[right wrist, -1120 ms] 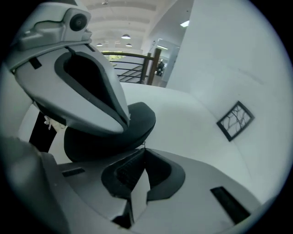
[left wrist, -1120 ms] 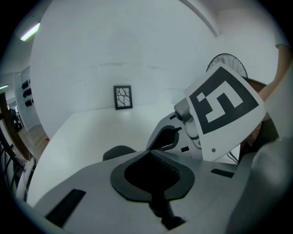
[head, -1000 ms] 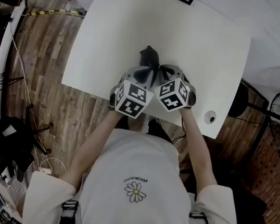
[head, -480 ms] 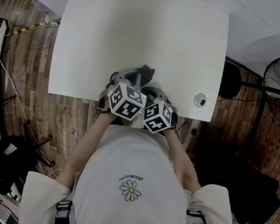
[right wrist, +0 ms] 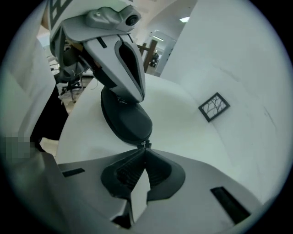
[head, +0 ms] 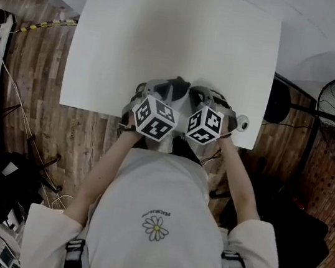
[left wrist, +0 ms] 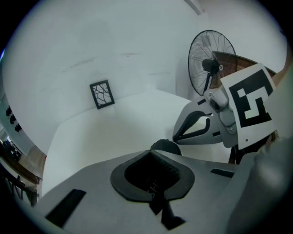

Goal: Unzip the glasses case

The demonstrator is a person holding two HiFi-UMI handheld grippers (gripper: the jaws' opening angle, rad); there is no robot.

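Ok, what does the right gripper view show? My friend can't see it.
The right gripper's closed jaws meet at a small metal bit, likely the zipper pull, on the edge of a dark glasses case. The left gripper clamps the case from above, over a white table with a small framed picture at its far edge.

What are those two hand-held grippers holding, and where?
Both hold the black glasses case: the left hand-held gripper pinches one end, and the right hand-held gripper pinches the small zipper pull at the other end.
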